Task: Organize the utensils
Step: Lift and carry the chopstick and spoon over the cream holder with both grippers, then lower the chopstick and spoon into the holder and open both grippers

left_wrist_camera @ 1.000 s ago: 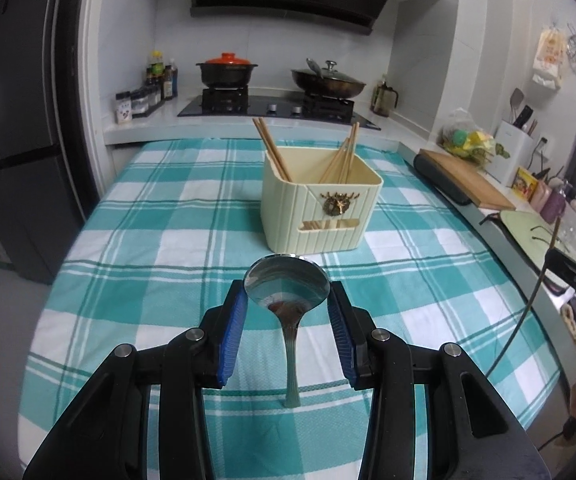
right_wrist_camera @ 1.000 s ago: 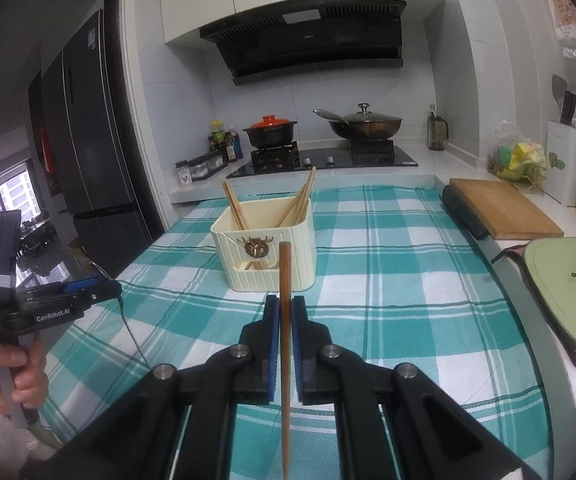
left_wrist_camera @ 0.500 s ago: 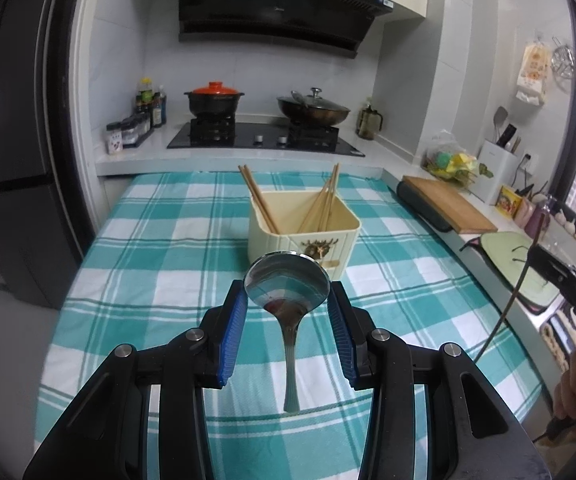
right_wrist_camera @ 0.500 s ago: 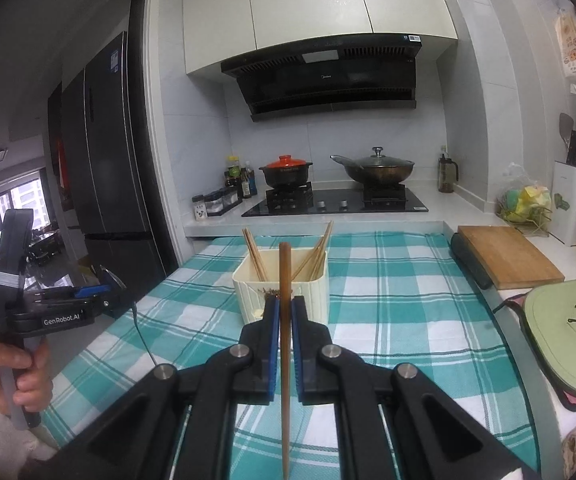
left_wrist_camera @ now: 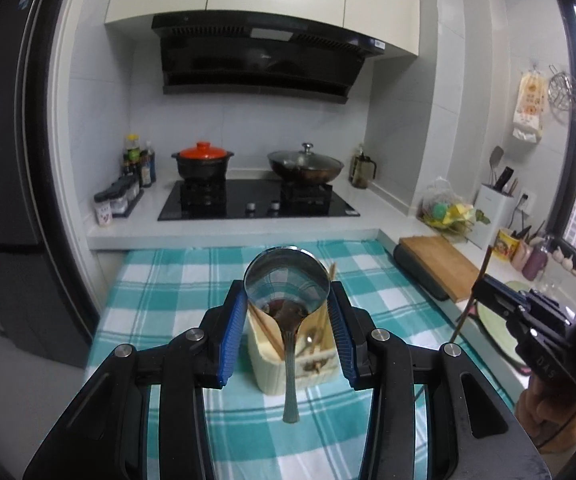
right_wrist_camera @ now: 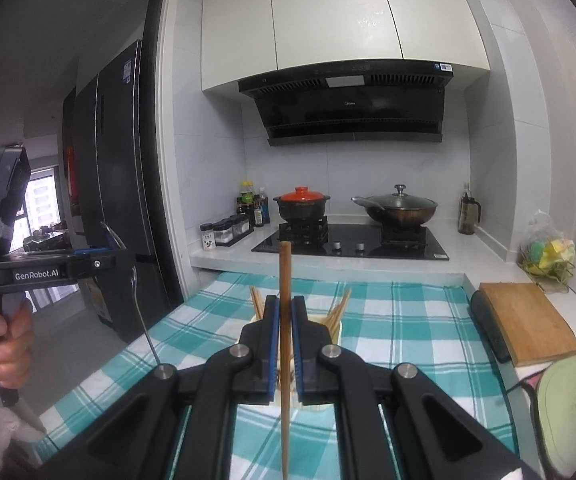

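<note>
While the left wrist view shows the left gripper [left_wrist_camera: 287, 322] gripping a steel spoon [left_wrist_camera: 288, 300] by the edges of its bowl, handle hanging down, only the right wrist view shows that gripper from the side, with the person's hand [right_wrist_camera: 1, 344] on its grip. The right gripper [right_wrist_camera: 285, 344] has its fingers [right_wrist_camera: 272, 344] closed on a single wooden chopstick [right_wrist_camera: 285, 320] standing upright. Both views look from higher than a second ago: the cream utensil holder [left_wrist_camera: 265, 364] on the checked worktop [left_wrist_camera: 167, 288], then clear ahead of the fingers, now sits low behind them, largely hidden. Chopsticks lean inside it, and what looks like another spoon, though the view there is cluttered. The held spoon's polished bowl mirrors the room; the chopstick is plain brown wood.
</note>
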`<state>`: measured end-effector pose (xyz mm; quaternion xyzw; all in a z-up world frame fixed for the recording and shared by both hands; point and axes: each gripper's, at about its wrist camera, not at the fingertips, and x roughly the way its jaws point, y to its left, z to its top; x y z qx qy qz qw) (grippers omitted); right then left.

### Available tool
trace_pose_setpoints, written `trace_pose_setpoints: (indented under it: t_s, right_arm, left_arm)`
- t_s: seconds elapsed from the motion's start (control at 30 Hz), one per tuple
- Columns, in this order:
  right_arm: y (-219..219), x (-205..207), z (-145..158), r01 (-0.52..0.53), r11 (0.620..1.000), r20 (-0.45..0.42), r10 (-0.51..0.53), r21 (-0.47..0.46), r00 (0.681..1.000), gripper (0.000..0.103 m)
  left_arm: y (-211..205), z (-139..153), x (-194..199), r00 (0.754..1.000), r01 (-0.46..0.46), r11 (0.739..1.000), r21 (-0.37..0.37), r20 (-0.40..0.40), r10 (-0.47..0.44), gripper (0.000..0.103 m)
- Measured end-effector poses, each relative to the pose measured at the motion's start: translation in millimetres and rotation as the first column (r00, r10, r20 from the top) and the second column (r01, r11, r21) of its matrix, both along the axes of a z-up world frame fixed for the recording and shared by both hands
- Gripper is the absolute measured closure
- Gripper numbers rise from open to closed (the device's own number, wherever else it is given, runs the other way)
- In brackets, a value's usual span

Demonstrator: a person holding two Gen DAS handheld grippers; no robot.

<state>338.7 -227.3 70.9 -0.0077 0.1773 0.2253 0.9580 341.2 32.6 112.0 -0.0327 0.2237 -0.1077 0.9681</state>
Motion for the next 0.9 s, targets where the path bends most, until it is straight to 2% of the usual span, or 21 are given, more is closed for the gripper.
trace_pose_setpoints:
  t_s: [0.17, 0.33, 0.4, 0.5, 0.6, 0.7, 0.83, 0.9]
  right_arm:
    - [19.7, 60.6, 29.6, -0.002, 1.000, 0.046, 0.002, 0.020, 0.999, 0.097]
    - [37.3, 114.3, 32.7, -0.004, 0.999, 0.095, 0.000, 0.044, 0.995, 0.097]
    - [45.4, 133.9, 20.3, -0.012, 0.999, 0.086, 0.009, 0.044, 0.996, 0.097]
    - [54.4, 160.2, -10.1, -0.025, 0.999, 0.024, 0.024, 0.035, 0.999, 0.097]
    - [58.8, 184.0, -50.4, -0.035, 0.999, -0.073, 0.037, 0.027, 0.997, 0.097]
    - [62.0, 204.5, -94.1, -0.046, 0.999, -0.191, 0.047, 0.012, 0.981, 0.097]
    - [62.1, 226.0, -132.7, -0.045, 0.999, -0.316, 0.045, 0.008, 0.948, 0.095]
    - [58.8, 230.0, -136.9, -0.030, 0.999, -0.343, 0.033, 0.014, 0.939, 0.095]
  left_arm:
    - [-6.9, 22.5, 57.5, 1.000, -0.016, 1.000, -0.008, 0.026, 0.017, 0.062]
    - [-17.1, 3.3, 116.2, 0.999, -0.039, 0.999, -0.022, -0.016, 0.039, 0.062]
    - [-20.7, -16.9, 136.9, 0.997, -0.044, 0.999, -0.031, -0.061, 0.042, 0.062]
    - [-26.5, -57.1, 161.9, 0.988, -0.044, 0.998, -0.035, -0.147, 0.038, 0.062]
    - [-30.9, -99.9, 179.6, 0.972, -0.048, 0.999, -0.024, -0.231, 0.041, 0.062]
    - [-32.0, -133.1, 195.5, 0.952, -0.056, 0.998, -0.018, -0.302, 0.048, 0.062]
    - [-29.9, -152.5, 204.8, 0.934, -0.098, 0.995, 0.000, -0.346, 0.092, 0.059]
    - [-22.6, -146.8, 196.1, 0.942, -0.115, 0.993, -0.017, -0.319, 0.104, 0.044]
